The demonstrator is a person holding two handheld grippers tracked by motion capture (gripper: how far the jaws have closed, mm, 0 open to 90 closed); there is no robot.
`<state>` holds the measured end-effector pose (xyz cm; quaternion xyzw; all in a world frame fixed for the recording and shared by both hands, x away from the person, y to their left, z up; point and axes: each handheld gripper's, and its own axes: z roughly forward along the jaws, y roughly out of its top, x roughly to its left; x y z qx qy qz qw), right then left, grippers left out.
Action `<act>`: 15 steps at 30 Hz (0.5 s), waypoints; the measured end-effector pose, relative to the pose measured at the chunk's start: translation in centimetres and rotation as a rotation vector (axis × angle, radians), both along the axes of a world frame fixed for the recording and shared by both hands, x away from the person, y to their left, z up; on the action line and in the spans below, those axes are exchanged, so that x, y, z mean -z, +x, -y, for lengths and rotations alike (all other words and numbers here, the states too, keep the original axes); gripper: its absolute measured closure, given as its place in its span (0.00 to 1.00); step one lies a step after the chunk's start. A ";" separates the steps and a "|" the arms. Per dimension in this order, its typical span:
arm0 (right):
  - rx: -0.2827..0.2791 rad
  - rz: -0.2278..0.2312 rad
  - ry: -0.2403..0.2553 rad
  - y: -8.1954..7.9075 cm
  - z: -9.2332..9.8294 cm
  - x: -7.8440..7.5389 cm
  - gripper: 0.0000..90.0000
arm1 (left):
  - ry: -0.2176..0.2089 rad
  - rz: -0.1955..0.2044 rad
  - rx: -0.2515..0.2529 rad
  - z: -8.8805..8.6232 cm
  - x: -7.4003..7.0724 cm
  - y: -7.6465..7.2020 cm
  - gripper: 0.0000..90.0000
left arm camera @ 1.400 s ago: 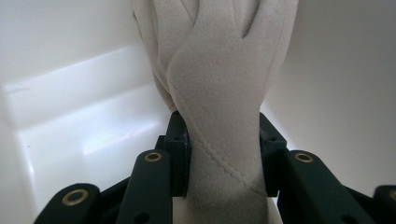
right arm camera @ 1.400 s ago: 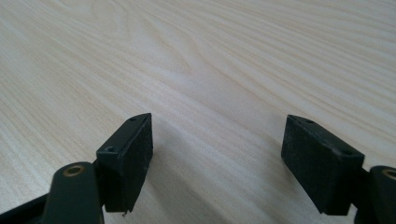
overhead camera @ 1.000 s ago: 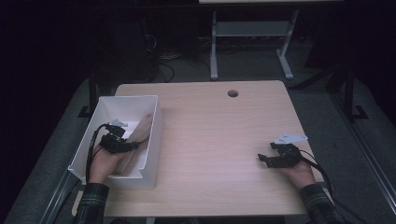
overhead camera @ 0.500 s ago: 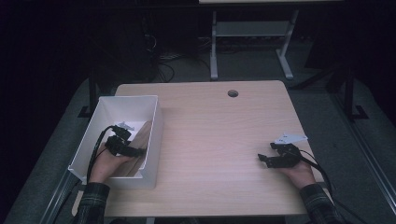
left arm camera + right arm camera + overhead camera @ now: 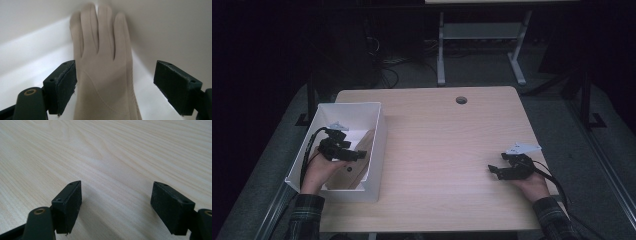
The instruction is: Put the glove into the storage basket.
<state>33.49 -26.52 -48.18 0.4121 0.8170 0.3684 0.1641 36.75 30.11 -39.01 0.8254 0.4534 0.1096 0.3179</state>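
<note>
A single beige glove (image 5: pixel 102 72) is lying inside the white bin (image 5: pixel 377 150) at the table's (image 5: pixel 452 145) left, its fingers pointing into the far corner. It is looking soft, limp and light, likely to fold and slip, so gripping the bunched cuff or palm fabric seems best. The left gripper (image 5: pixel 115 87) has just been opening; its jaws are standing apart, flanking the glove unpressed. The right gripper (image 5: pixel 116 207) is resting agape over bare tabletop. Two grippers, one glove, one bin.

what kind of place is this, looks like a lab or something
Probably a lab or test room: a bare wooden table on grey carpet, another table's metal legs behind, cables on the floor.
</note>
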 end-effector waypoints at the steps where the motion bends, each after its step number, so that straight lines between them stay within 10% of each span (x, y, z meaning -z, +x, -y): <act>1: 0.000 0.000 0.000 0.0 0.0 0.0 0.27 | -0.007 0.005 -0.004 0.1 -0.3 0.0 0.20; 15: 0.000 0.000 0.000 0.0 0.0 0.0 0.27 | -0.056 0.059 0.016 -0.1 -4.4 0.1 0.20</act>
